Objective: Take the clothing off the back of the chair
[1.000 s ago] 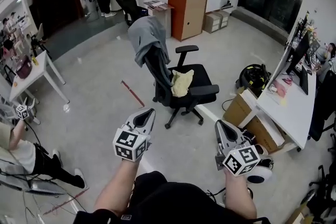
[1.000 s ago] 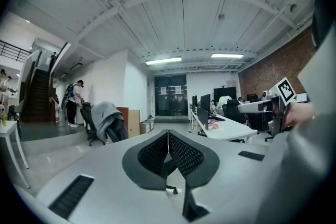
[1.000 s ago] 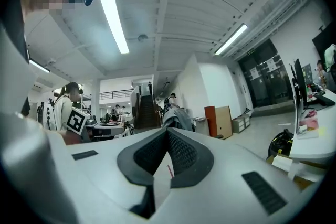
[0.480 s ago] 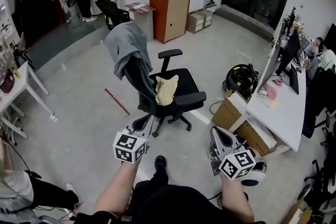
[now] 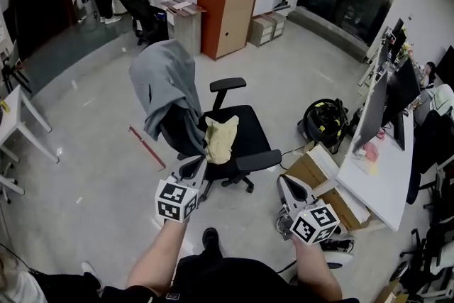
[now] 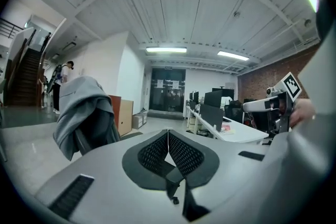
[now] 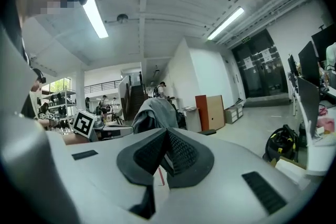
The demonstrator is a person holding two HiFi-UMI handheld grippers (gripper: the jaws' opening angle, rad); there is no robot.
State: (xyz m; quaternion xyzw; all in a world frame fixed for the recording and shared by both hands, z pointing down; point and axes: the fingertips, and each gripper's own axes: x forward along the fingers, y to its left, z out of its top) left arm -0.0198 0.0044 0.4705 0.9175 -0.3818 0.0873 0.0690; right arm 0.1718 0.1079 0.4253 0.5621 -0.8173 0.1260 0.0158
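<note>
Left gripper [image 5: 197, 164], right gripper [image 5: 285, 184] clenched, empty. Jacket [image 5: 163, 78] draped over chair [image 5: 245, 125] back, just ahead. Risks: jacket snags on backrest, wheeled chair rolls off under pull, jaws reach cloth unopened

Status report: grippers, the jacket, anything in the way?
Left hand-held gripper and right hand-held gripper shut, empty, short of the chair. Grey jacket draped over chair back, untouched. Yellow cloth on seat by the backrest.

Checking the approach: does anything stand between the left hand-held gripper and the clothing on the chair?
Nothing visible: only open space lies between the left hand-held gripper and the grey clothing on the chair back.
</note>
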